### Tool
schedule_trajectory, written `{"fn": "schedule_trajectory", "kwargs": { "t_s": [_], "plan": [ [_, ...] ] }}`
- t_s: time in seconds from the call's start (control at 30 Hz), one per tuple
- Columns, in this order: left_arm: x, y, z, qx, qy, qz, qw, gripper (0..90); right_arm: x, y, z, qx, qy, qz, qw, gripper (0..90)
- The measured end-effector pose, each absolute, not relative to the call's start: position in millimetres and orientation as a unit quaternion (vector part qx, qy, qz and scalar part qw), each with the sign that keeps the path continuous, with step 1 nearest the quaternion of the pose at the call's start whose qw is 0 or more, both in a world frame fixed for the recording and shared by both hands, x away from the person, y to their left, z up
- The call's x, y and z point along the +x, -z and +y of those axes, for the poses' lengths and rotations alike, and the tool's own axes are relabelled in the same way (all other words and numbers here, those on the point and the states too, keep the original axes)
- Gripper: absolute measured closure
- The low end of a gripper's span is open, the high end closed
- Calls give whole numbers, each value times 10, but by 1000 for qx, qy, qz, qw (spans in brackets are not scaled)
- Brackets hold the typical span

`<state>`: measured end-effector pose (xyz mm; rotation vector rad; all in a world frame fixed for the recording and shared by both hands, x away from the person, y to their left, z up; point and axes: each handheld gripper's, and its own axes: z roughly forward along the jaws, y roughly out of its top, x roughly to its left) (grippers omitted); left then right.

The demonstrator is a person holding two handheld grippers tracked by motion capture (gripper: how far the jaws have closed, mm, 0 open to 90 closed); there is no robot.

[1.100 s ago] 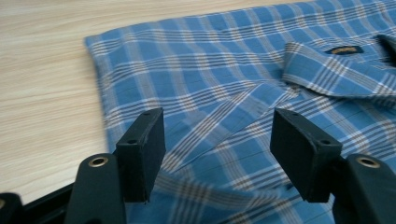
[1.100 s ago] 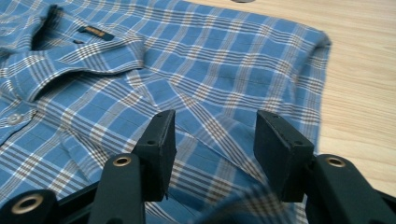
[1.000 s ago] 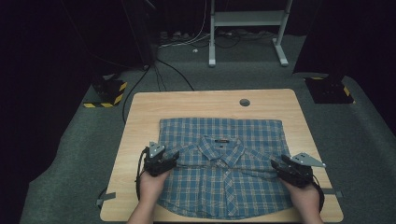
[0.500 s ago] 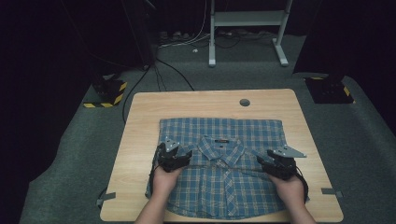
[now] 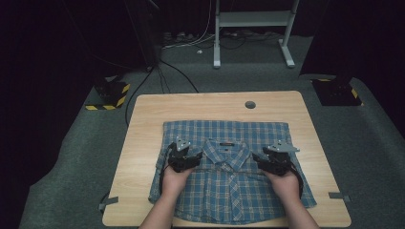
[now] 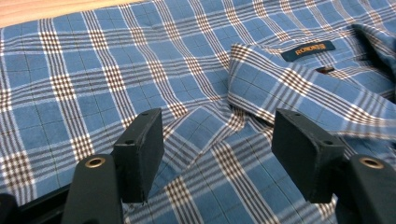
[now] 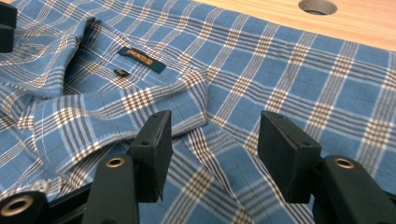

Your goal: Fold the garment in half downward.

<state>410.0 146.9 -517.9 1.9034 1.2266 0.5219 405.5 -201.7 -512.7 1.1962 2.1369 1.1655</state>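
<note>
The blue plaid shirt [image 5: 229,167] lies flat, collar toward the far side, in the middle of the wooden table [image 5: 143,143]. The left gripper [image 5: 183,160] hovers just left of the collar [image 5: 227,149] and the right gripper [image 5: 273,161] just right of it (both with jaws apart, nothing pinched).

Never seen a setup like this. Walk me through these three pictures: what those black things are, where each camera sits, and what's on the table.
A person sits at a wooden table and holds a hand-held gripper in each hand, each with two black jaws. The high view looks down from above: left gripper, right gripper. The other two pictures come from cameras riding on the grippers, looking along their own jaws. A blue plaid shirt lies flat, collar toward the table's far side. Both grippers sit over the shirt beside the collar, jaws apart, with nothing clamped between them.
</note>
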Motion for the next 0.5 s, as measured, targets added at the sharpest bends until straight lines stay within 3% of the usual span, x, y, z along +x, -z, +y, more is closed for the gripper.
{"fn": "schedule_trajectory", "kwargs": {
  "t_s": [0.33, 0.5],
  "plan": [
    [4179, 5318, 1386, 756, -189, 488, 393, 387, 4157, 5225, -1900, 433, -411, 776, 203, 462],
    [4178, 5385, 1363, 763, -188, 480, 390, 473, 4208, 5266, -1850, 435, -408, 778, 198, 461]
  ]
}}
